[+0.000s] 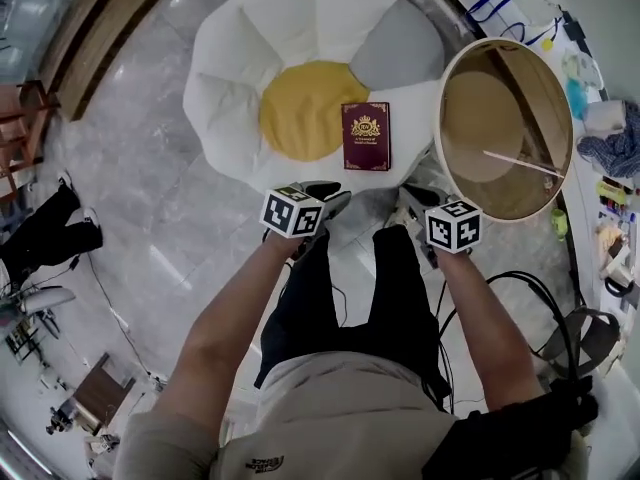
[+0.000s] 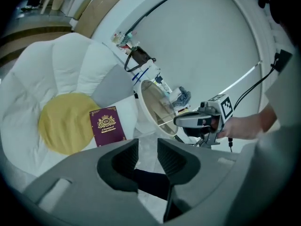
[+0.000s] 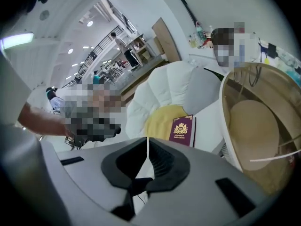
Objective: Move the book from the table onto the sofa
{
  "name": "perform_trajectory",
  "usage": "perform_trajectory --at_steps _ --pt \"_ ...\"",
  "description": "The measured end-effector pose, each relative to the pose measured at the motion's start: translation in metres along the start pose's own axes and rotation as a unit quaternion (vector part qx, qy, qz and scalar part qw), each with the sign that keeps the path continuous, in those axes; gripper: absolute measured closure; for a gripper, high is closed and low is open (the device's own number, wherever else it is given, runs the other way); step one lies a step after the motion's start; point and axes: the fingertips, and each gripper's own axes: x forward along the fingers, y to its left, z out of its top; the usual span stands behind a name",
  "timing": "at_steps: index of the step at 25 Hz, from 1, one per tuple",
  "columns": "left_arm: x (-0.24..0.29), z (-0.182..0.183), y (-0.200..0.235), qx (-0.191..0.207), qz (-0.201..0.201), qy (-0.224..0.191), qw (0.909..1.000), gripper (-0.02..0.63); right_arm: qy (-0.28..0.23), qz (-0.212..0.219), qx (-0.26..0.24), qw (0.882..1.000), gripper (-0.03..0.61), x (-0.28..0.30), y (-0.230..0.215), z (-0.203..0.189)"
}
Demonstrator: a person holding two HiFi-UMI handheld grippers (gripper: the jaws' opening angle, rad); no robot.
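A dark red book [image 1: 366,136] with a gold crest lies flat on the white flower-shaped sofa [image 1: 230,78], at the right edge of its yellow centre cushion [image 1: 300,108]. In the gripper views the book [image 2: 107,125] [image 3: 183,130] lies ahead and below, well apart from both grippers. My left gripper [image 1: 332,198] [image 2: 147,147] is open, with nothing between its jaws. My right gripper [image 1: 413,204] [image 3: 147,145] is shut on nothing, its pads touching. Both hang above the floor in front of the sofa.
A round wooden-topped table [image 1: 505,128] with a white rim stands right of the sofa, a thin white stick lying on it. Cables [image 1: 520,288] trail on the floor at the right. Shelves with clutter [image 1: 610,148] line the far right. A person in black [image 1: 45,233] is at the left.
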Motion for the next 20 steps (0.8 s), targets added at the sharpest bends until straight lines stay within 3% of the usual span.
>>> perform_trajectory --at_steps 4,8,20 --pt "-0.035 0.014 -0.054 0.029 -0.019 -0.008 0.9994 0.556 -0.002 0.019 -0.027 0.999 0.56 -0.041 0.042 0.009" --pt "-0.068 0.028 -0.098 0.069 -0.026 0.011 0.9972 0.596 -0.009 0.035 -0.036 0.999 0.563 -0.076 0.077 0.021" --pt "-0.162 0.05 -0.219 0.179 -0.06 -0.003 0.982 0.606 -0.065 0.05 -0.082 0.993 0.565 -0.164 0.174 0.049"
